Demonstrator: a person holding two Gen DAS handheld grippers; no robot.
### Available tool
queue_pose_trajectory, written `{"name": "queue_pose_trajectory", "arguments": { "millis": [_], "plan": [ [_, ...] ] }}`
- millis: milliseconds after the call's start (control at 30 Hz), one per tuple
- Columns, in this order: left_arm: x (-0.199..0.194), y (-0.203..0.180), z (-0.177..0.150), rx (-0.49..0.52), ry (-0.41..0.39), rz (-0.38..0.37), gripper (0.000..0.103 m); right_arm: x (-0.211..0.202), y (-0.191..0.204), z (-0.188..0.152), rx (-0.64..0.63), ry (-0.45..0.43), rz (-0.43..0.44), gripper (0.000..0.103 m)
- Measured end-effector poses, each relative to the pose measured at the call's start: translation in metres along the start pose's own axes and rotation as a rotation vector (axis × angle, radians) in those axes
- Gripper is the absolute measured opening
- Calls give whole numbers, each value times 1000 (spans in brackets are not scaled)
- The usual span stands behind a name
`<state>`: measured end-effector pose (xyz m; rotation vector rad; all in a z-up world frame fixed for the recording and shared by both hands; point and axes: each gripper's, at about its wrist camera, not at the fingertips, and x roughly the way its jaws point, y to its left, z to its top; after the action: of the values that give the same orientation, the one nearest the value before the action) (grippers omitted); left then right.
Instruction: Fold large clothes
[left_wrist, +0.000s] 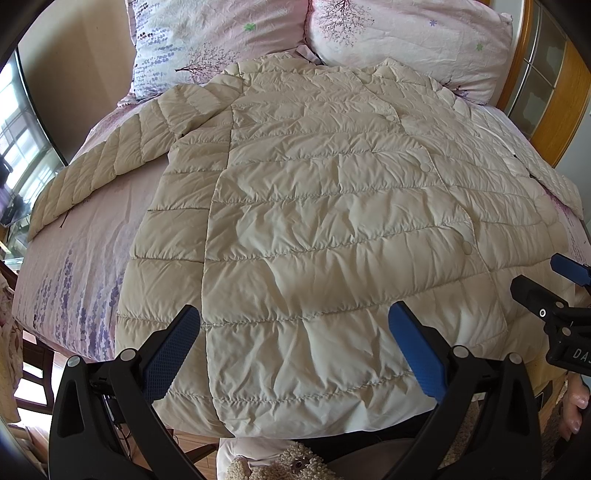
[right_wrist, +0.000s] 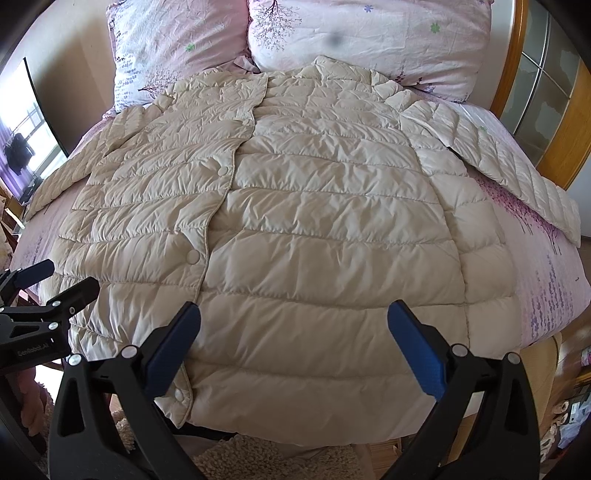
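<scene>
A cream quilted puffer jacket (left_wrist: 314, 221) lies spread flat, front up and buttoned, on the bed, collar toward the pillows. One sleeve (left_wrist: 99, 170) stretches out to the left, the other sleeve (right_wrist: 509, 173) to the right. My left gripper (left_wrist: 293, 350) hovers open over the jacket's hem at its left half, nothing between its blue pads. Over the hem's right half my right gripper (right_wrist: 293, 350) is likewise open and empty. Each gripper shows at the edge of the other's view: the right gripper (left_wrist: 554, 295), the left gripper (right_wrist: 48, 291).
The bed has a pink floral sheet (left_wrist: 74, 258) and two matching pillows (left_wrist: 406, 33) at its head. A wooden headboard frame (right_wrist: 517, 55) stands on the right. A window (left_wrist: 18, 147) is at the left. Fuzzy beige fabric (right_wrist: 273, 461) sits below the bed's near edge.
</scene>
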<state>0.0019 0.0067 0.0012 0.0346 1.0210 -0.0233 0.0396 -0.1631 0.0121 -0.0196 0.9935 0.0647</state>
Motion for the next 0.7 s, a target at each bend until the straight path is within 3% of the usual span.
{"name": "queue_pose_trajectory", "arguments": {
  "millis": [500, 700],
  "plan": [
    [2, 3, 2, -1, 9, -2, 102, 2, -2, 4, 18, 2, 16, 101],
    [9, 11, 12, -10, 26, -34, 102, 4, -26, 16, 107, -19, 92, 101]
  ]
}}
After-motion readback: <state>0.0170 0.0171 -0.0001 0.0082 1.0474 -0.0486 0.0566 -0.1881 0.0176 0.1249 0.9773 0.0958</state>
